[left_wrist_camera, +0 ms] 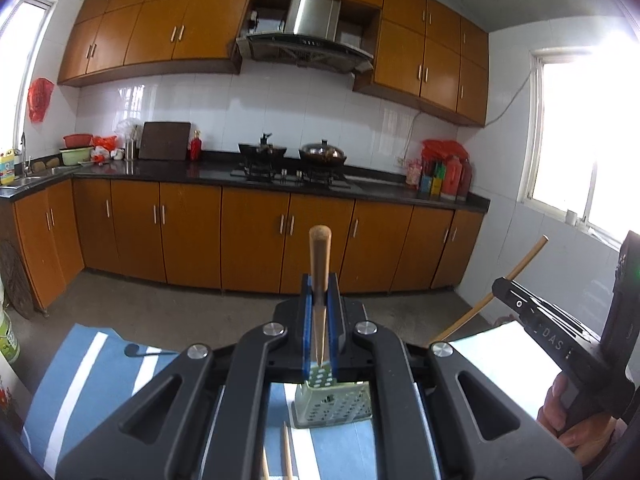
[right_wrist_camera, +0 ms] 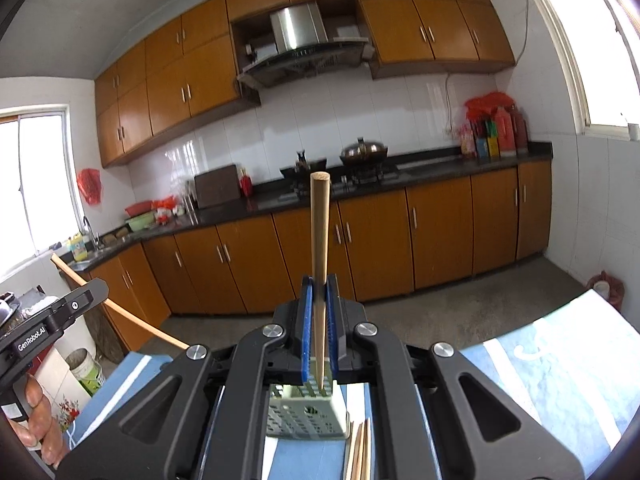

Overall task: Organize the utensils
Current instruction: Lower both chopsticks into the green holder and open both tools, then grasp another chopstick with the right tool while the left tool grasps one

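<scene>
So I've got one wooden chopstick in each hand right now. My left gripper (left_wrist_camera: 320, 300) has its jaws clamped tight on a chopstick (left_wrist_camera: 320, 264), which stands nearly upright between the blue pads with the thick end up and the thin tip poking out below. My right gripper (right_wrist_camera: 320, 300) is doing the same thing: jaws closed hard on its own chopstick (right_wrist_camera: 319, 240), blunt end up, point down.

Below both of them sits the pale green perforated utensil holder (right_wrist_camera: 306, 418), standing on the blue and white striped cloth (right_wrist_camera: 560, 360) that covers the worktop. Each chopstick tip hangs just above the holder's open top, not inside it as far as I can tell. A few more chopsticks (right_wrist_camera: 360, 452) lie flat on the cloth just beside the holder.

From the left camera the right gripper shows at the edge with its stick angled out, my hand (left_wrist_camera: 576, 420) wrapped round the handle.
</scene>
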`<state>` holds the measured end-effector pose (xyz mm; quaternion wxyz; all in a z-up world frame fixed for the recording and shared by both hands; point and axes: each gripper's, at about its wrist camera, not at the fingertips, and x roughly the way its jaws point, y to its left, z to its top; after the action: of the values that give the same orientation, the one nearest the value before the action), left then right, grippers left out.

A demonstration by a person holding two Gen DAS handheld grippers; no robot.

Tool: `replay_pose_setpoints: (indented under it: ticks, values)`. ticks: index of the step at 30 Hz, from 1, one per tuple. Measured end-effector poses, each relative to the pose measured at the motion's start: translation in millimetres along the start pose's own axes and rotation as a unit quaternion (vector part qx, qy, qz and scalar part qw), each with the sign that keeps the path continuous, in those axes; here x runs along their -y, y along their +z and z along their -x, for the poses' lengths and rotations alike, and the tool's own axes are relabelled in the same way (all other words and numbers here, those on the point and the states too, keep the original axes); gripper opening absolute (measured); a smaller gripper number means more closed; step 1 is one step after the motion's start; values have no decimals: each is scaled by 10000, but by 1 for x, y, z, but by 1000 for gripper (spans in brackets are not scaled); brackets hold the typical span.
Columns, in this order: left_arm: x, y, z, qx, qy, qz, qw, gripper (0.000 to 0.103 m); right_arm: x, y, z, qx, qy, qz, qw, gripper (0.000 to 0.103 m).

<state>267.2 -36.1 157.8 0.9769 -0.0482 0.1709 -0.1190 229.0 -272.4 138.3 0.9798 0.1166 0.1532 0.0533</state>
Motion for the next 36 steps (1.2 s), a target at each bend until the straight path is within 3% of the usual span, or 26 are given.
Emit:
replay_pose_setpoints:
  ticks: [13, 15, 17, 26, 31, 36]
  values:
    - [-15, -29, -34, -500, 84, 102, 9987, 9, 6, -19, -19, -450, -8, -97, 9989, 8]
    - [-19, -30, -30, -488, 86, 151, 9987, 13, 7, -18, -16, -439, -15, -117, 9990, 13]
    - [-20, -29, -24, -438, 100, 187, 9988, 17, 8, -15, -11, -386, -30, -135, 9992, 23]
    - [-42, -33, 23, -283, 238, 360, 9987, 24, 28, -28, 24, -415, -267, -226, 9985, 24]
    - [-63, -70, 44, -567, 546, 275, 9965, 30, 53, -73, 29, -1012, -639, -205, 9926, 24]
    - [-84, -133, 37, -1308, 783, 252, 9880, 31, 67, -150, 7, -2199, -657, -186, 9731, 24]
